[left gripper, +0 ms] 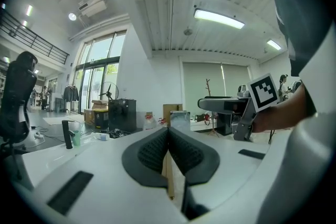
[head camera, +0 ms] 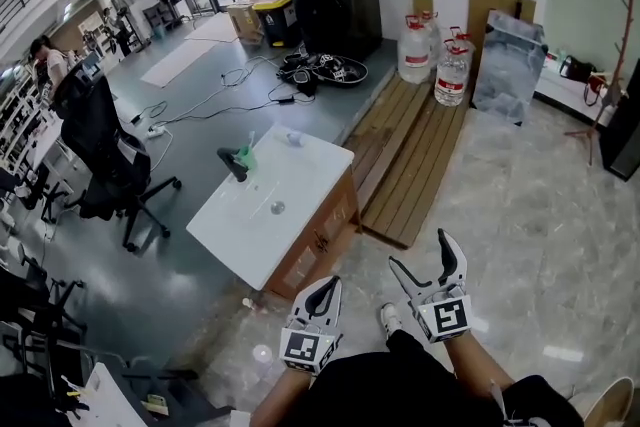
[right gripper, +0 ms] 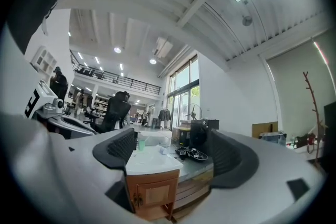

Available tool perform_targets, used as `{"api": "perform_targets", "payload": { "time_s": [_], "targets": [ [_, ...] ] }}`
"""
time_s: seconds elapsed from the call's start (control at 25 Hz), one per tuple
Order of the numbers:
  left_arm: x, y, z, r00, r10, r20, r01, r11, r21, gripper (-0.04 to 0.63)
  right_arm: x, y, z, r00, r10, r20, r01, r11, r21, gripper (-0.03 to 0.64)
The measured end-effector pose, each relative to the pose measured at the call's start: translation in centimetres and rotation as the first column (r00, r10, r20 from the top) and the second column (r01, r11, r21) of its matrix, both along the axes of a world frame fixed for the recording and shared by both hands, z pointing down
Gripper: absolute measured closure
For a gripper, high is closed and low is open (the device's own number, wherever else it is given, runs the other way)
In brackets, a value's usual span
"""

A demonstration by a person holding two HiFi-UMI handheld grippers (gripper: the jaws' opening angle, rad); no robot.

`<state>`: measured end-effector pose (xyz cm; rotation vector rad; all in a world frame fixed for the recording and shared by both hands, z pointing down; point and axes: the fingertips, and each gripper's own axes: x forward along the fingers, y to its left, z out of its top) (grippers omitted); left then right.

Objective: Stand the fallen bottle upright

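So, the right gripper (head camera: 420,253), lower middle of the frame, has its jaws spread wide and empty; the left gripper (head camera: 322,293) beside it is pinched closed on nothing. Up past them, the small clear bottle (head camera: 293,139) lies on its side near the far edge of the white table (head camera: 300,177), well apart from both.

We saw a bright, evenly lit hall: daylight came through tall windows (left gripper: 100,73) and a ceiling strip light (left gripper: 219,18) glowed overhead. The polished floor (head camera: 560,215) carried soft glare patches. Both gripper views bowed heavily toward dark, rounded edges, and their nearest surfaces looked blurred.
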<state>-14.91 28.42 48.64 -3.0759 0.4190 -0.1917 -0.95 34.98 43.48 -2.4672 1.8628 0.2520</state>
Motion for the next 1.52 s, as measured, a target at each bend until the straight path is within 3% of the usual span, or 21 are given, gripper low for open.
{"api": "perform_targets", "payload": {
  "time_s": [0.28,1.08,1.28,1.52],
  "targets": [
    [5.3,-4.9,-0.2,0.999,-0.045,0.015,0.045,0.999,-0.007,0.578,6.3,-4.7,2.2,1.000,-0.024,0.012,0.025,0.992,-0.120,0.161],
    [18.2,-14.9,-1.2,0.983,-0.182,0.001,0.182,0.983,0.006,0.578,18.9,-15.8,2.2,0.980,-0.189,0.057,0.196,0.970,-0.144,0.124],
    [19.3,-16.1,-1.1,0.976,-0.219,0.008,0.220,0.976,-0.001,0.578,20.7,-17.2,2.9,0.975,-0.210,0.068,0.218,0.964,-0.153,0.124],
    [17.7,-18.9,-0.1,0.961,-0.277,0.019,0.277,0.961,-0.013,0.578,19.7,-20.8,3.9,0.961,-0.266,0.075,0.275,0.946,-0.172,0.124]
  ]
}}
